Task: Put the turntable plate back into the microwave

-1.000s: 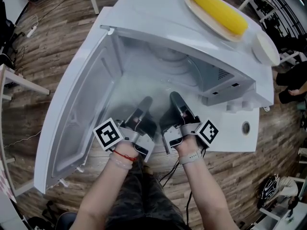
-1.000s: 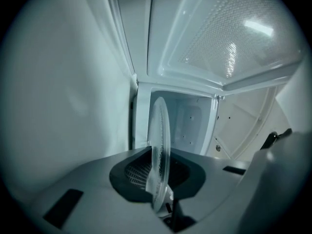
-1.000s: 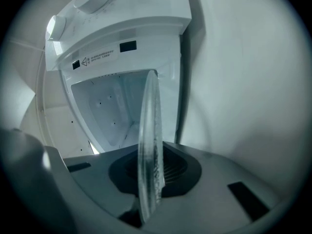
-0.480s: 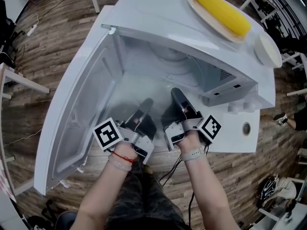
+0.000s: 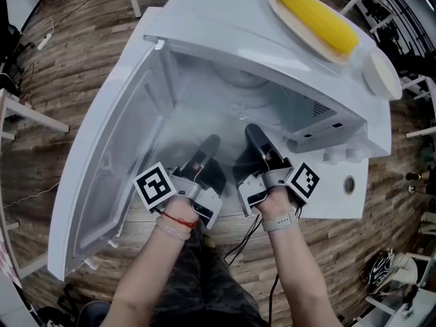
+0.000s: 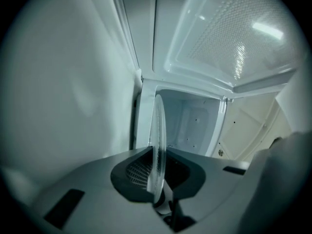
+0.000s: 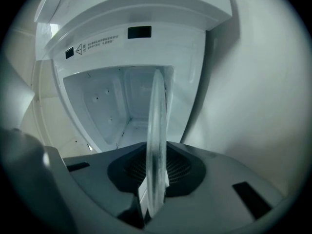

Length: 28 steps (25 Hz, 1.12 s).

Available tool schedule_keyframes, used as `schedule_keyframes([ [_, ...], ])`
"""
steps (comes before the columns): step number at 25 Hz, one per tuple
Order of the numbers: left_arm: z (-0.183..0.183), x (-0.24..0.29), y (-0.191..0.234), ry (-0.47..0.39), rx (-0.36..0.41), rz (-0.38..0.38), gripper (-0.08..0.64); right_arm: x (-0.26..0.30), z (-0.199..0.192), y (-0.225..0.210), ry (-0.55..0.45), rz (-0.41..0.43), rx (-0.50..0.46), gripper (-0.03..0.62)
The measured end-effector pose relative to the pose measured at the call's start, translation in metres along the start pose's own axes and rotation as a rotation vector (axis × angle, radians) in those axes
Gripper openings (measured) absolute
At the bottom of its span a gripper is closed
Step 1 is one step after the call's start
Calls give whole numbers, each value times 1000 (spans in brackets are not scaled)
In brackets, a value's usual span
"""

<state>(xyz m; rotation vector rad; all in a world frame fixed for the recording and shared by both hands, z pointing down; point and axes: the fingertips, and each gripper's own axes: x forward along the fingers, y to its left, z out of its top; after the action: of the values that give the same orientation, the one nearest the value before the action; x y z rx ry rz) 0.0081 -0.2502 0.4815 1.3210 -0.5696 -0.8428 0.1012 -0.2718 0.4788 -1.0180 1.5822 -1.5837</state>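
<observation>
Side by side, left gripper and right gripper each clamp the turntable plate.

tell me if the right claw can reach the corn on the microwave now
Probably not yet: the right claw is shut on the glass turntable plate, shared with the left claw, low at the open microwave cavity. Nothing covers the corn.

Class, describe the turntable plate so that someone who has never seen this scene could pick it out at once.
Find the white microwave with its door swung open. At its opening, the left claw and right claw both grip the turntable plate. It is clear glass, unlike the opaque corn plate and white dish on top.
</observation>
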Motion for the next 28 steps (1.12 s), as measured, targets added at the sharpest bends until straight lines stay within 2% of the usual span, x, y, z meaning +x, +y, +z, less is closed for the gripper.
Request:
schedule_keyframes([
  [5,2,13,2,2,10,4,32,-12,-4,0,41,12,15,58],
  [11,6,18,7,-8,21,15,32,-25,-12,-10,56,-26,27,58],
  [19,11,30,9,-12,31,20,32,-29,-26,-13,103,-21,75,58],
  [28,14,38,7,-26,9,-11,34,-22,-20,-14,74,-33,102,54],
])
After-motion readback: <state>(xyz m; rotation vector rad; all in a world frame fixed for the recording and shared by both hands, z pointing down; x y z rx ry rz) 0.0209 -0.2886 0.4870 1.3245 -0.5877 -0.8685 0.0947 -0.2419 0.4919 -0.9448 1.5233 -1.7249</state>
